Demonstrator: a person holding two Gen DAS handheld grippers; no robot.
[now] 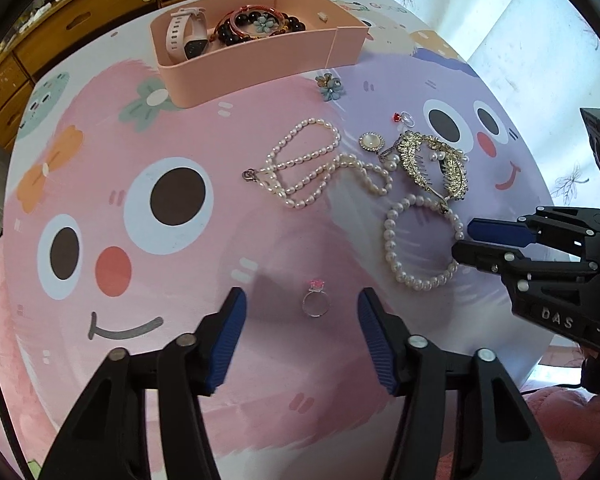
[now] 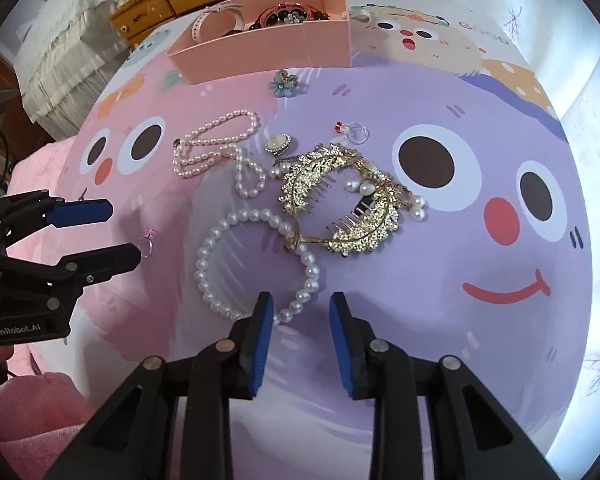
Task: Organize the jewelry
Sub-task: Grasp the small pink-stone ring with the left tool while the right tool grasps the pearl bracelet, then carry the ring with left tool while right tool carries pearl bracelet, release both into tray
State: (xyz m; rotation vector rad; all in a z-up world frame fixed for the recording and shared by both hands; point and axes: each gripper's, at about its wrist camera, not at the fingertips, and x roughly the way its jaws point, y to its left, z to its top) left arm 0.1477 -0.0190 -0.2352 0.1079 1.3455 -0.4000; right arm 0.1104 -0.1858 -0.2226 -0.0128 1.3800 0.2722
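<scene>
Jewelry lies loose on the mat below the box [image 1: 256, 74]: our left tongs [image 1: 302, 334] stand spread, not pinching, with the ring [image 1: 316, 302] flat between the tips at 12 o'clock. Our right tongs [image 2: 300, 334] are narrower yet unclamped, the bracelet [image 2: 256, 264] at 11 o'clock, its near beads beside the left pad.

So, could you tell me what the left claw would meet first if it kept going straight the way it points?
Most likely the small silver ring with the pink stone, lying between the open jaws of the left claw on the printed mat; depth is unclear, but nothing else shows in that line.
</scene>
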